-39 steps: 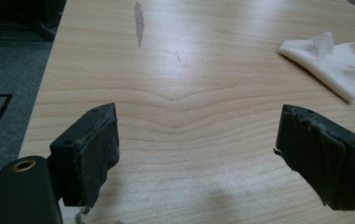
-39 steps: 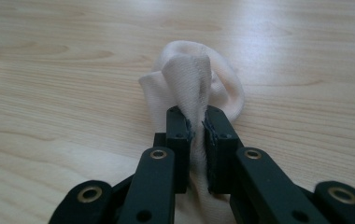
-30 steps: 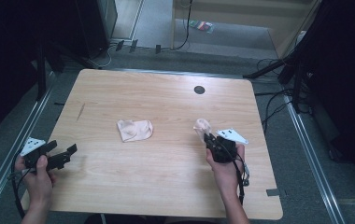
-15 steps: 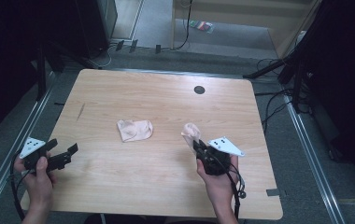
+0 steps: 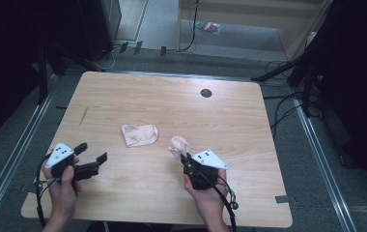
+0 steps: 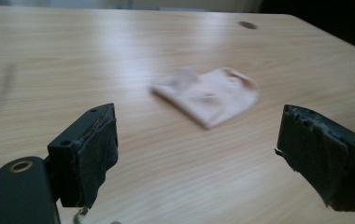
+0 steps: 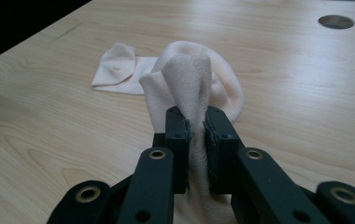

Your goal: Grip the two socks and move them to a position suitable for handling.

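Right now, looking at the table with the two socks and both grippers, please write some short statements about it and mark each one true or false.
1. The right gripper is shut on a sock. True.
2. The left gripper is also holding a sock. False: its jaws stand wide apart with nothing between them.
3. A second sock lies flat on the table, apart from both grippers. True.
4. The held sock lies flat on the wood. False: it is bunched and stands up from the jaws.
5. The dark round hole is at the near edge, beside the hands. False: it is toward the far side of the table.
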The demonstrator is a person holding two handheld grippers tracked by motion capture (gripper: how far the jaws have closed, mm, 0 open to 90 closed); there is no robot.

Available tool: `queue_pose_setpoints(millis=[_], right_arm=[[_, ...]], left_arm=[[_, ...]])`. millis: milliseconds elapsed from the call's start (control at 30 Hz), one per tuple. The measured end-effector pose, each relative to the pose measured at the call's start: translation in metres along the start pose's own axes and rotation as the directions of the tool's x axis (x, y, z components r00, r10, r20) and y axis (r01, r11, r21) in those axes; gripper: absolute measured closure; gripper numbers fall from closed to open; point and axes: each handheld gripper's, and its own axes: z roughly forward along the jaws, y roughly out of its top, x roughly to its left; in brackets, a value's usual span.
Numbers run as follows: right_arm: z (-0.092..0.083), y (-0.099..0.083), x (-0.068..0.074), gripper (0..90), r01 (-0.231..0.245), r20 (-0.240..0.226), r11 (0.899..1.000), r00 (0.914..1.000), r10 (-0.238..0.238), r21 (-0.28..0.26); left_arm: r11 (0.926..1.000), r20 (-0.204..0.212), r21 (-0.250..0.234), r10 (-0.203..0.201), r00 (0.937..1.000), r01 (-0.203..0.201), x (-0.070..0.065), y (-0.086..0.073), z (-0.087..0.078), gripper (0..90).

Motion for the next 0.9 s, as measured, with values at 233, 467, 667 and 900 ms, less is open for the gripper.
queue_pose_setpoints(millis=[233,467,667,900], right_arm=[[0.021,-0.016,0.023,81.2,0.033,-0.029,0.998,0.9991,-0.032,0.053],[0.031,-0.025,0.037,81.3,0.048,-0.038,0.996,0.9982,-0.045,0.076],[0.040,-0.030,0.040,63.9,0.039,-0.081,0.996,0.9962,-0.033,0.075],[0.017,-0.005,0.012,54.3,-0.048,-0.112,0.998,0.9927,0.045,-0.028]], left_arm=[[0.9977,0.102,0.028,0.059,0.9930,-0.062,-0.039,-0.004,0.017,11.7],[0.9935,0.200,0.047,0.093,0.9753,-0.104,-0.066,-0.012,0.027,12.2],[0.9896,0.249,0.069,0.105,0.9628,-0.126,-0.075,-0.021,0.036,13.7],[0.9896,0.261,0.085,0.091,0.9609,-0.117,-0.069,-0.023,0.037,13.7]])
